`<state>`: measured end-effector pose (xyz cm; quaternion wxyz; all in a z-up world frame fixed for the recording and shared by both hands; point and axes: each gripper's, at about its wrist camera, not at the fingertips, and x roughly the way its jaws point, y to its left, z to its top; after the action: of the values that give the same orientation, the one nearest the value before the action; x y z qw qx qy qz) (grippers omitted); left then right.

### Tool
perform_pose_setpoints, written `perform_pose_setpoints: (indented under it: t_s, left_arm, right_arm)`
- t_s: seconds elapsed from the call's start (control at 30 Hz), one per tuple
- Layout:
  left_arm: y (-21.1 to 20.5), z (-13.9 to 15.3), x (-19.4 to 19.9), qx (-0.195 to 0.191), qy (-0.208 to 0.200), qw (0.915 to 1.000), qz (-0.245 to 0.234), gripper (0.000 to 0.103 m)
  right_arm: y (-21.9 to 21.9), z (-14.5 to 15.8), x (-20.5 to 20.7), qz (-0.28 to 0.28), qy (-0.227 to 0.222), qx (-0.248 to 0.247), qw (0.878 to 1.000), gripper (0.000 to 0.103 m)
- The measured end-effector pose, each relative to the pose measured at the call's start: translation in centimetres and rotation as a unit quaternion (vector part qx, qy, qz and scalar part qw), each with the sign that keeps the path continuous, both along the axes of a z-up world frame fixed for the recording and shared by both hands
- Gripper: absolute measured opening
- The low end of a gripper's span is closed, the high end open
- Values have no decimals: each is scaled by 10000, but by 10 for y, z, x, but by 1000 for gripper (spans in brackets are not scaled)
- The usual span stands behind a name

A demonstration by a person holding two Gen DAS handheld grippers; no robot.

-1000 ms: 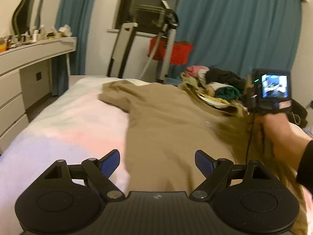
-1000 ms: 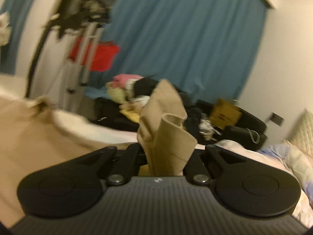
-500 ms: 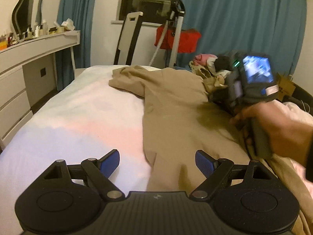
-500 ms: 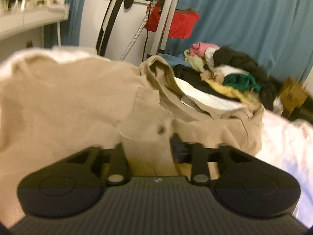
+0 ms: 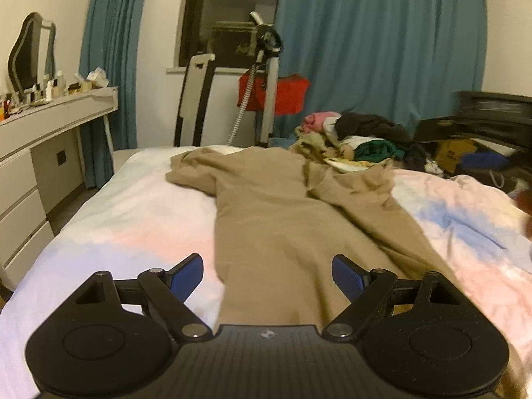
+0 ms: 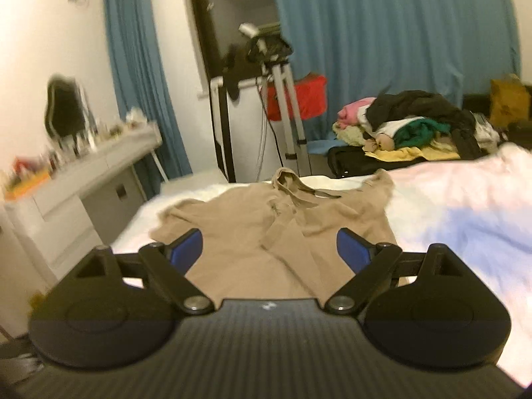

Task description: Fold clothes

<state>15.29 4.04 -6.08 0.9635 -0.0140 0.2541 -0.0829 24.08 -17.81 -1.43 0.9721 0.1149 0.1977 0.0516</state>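
Observation:
A tan long-sleeved garment (image 5: 282,219) lies spread lengthwise on the bed, one sleeve reaching left at the far end and the right sleeve folded in over the body. In the right wrist view the same tan garment (image 6: 282,232) lies flat with its collar at the far end. My left gripper (image 5: 267,274) hovers open over the garment's near hem, nothing between its blue pads. My right gripper (image 6: 269,246) is open above the garment, holding nothing.
The bed (image 5: 133,219) has a pale pink and blue cover. A pile of mixed clothes (image 5: 359,139) sits past the bed's far right. A white dresser (image 5: 40,139) stands left, a chair (image 5: 194,99) and tripod (image 5: 266,86) beyond the bed's end.
My right gripper was shut on the tan sleeve, carried it over the garment's body and let go; it is now open and pulled back. The left gripper stayed open.

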Motion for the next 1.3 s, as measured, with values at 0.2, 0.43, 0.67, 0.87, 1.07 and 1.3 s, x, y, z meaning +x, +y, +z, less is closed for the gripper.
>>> perform_pose_setpoints:
  t_s: [0.2,0.43,0.67,0.87,1.07,1.3]
  left_arm:
    - [-22,14,-31,216,-229,9992,-243,86]
    - [-42,14,-64,410,-482,9974,-349,86]
    - [-46,6,-72,418,-359,9981,-264,86]
    - [-55,-2,-71,436,-285,9982,-299,86]
    - [-66,-11,-72,577,-156,9972,-456,86]
    - [-83,-22,-74,654,93,9954,-691,85]
  right_arm:
    - [-14,6,-104,-227,-284,427,9984,89]
    - [-34,-5,-130,-330,-398,658,9965,89]
    - [-56,-17,-142,-424,-436,823,9947,89]
    - [-71,-25,-151,-510,-465,881,9937,89]
    - [-72,-23,-152,-553,-394,651,9956,89]
    - [-80,-21,-151,-610,-208,602,9961,89]
